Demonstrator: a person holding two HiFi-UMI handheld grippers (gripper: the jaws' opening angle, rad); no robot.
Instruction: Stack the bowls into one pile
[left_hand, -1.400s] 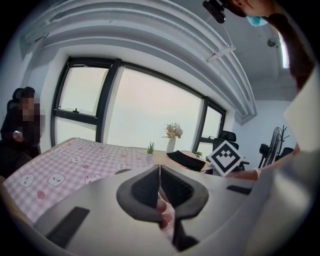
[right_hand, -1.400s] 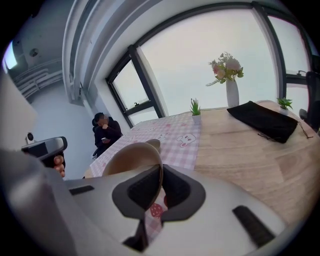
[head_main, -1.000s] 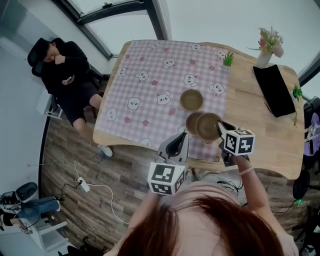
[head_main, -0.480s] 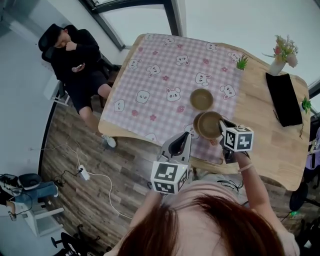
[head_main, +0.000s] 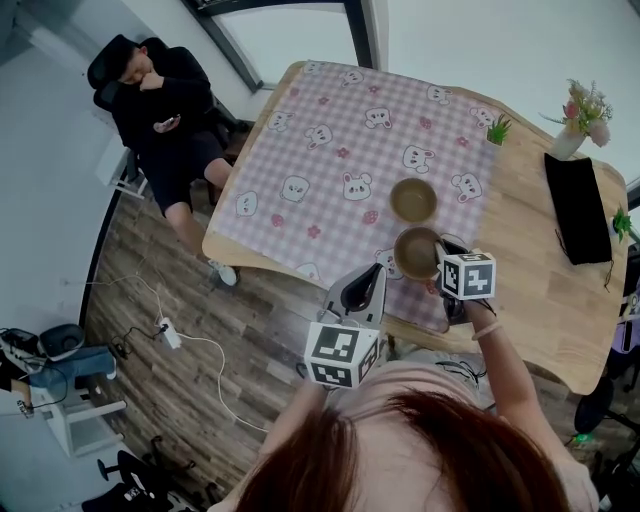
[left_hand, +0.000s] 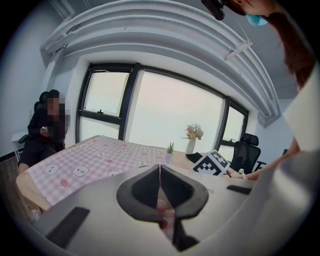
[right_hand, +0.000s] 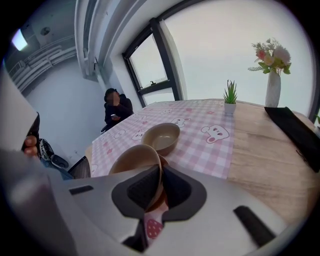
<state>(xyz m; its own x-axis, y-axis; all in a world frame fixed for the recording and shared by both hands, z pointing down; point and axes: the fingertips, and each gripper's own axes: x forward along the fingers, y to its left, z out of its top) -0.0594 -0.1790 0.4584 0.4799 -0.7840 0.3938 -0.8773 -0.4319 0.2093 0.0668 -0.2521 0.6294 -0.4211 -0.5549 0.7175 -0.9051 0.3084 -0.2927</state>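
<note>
My right gripper (head_main: 441, 268) (right_hand: 160, 175) is shut on the rim of a tan bowl (head_main: 416, 252) (right_hand: 134, 159). That bowl sits over a second one near the table's front edge; only a sliver of the lower one's rim shows. Another tan bowl (head_main: 413, 200) (right_hand: 161, 137) stands alone on the pink checked cloth (head_main: 330, 150) just beyond. My left gripper (head_main: 361, 283) (left_hand: 160, 169) hovers off the table's front edge, left of the bowls, shut with nothing between its jaws.
A person (head_main: 160, 100) sits in a chair at the table's far left corner. On the bare wood to the right are a flat black object (head_main: 580, 205), a vase of flowers (head_main: 578, 125) and a small green plant (head_main: 498, 130).
The right gripper has carried its bowl left, over the nearer bowl, which is now almost covered. The left gripper has hardly moved.
</note>
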